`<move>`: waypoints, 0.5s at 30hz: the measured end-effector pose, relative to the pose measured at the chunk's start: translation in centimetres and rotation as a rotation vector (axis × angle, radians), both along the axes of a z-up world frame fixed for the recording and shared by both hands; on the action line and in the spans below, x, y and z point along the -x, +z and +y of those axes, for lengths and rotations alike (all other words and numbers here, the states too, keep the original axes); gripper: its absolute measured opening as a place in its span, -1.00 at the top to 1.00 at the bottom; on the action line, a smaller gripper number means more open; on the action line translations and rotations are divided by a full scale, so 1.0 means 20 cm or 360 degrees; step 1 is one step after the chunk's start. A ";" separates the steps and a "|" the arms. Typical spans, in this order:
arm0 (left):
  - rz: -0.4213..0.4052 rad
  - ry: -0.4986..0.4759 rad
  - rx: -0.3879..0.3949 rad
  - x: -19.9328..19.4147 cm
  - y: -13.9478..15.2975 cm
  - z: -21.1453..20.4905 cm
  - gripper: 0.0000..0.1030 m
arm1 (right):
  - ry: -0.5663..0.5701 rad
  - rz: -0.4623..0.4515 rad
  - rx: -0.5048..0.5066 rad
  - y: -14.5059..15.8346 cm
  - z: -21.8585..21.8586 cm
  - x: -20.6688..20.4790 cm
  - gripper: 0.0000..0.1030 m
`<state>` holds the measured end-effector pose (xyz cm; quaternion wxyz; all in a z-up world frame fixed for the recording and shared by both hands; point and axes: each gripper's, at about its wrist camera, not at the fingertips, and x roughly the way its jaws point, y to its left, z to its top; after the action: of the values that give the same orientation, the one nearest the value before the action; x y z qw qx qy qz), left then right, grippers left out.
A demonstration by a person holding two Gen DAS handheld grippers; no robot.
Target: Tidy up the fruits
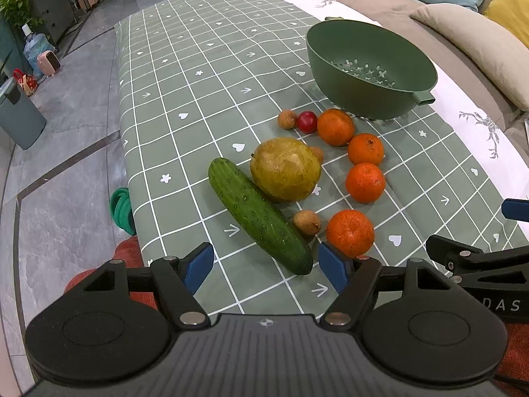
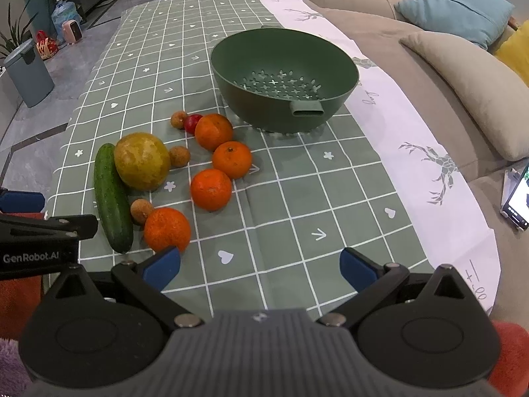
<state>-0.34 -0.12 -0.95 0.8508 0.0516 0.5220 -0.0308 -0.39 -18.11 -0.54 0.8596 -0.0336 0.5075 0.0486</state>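
Note:
On the green checked tablecloth (image 1: 185,76) lie a cucumber (image 1: 259,215), a large yellow-green pear (image 1: 285,169), several oranges (image 1: 365,182), small brown longans (image 1: 306,222) and a red plum (image 1: 306,121). An empty green colander bowl (image 1: 370,66) stands behind them. My left gripper (image 1: 266,269) is open and empty, just short of the cucumber's near end. My right gripper (image 2: 261,269) is open and empty over bare cloth, right of the nearest orange (image 2: 167,230). The colander (image 2: 284,79), cucumber (image 2: 112,198) and pear (image 2: 142,161) also show in the right wrist view.
A beige sofa (image 2: 429,76) with a blue cushion (image 2: 456,10) runs along the table's right side. A phone (image 2: 517,198) lies at the right. The table's left edge drops to a grey floor with a bin (image 1: 20,117) and a water jug (image 1: 36,51).

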 end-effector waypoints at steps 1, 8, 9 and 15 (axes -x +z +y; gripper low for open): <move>0.0000 0.0000 0.0000 0.00 0.00 0.00 -0.65 | 0.0001 0.0001 0.0001 0.00 0.00 0.00 -0.91; 0.0000 0.0005 0.0000 0.00 -0.01 0.00 -0.65 | -0.0002 0.0001 0.0008 0.00 0.00 0.00 -0.91; 0.0001 0.0005 -0.0001 0.00 -0.01 0.00 -0.65 | -0.0002 0.0001 0.0008 0.00 0.00 0.00 -0.91; 0.0002 0.0006 -0.0003 0.00 -0.01 0.00 -0.65 | -0.0001 0.0000 0.0007 0.00 0.00 0.00 -0.91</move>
<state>-0.42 -0.20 -1.07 0.8504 0.0512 0.5228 -0.0287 -0.41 -18.11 -0.58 0.8596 -0.0354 0.5076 0.0471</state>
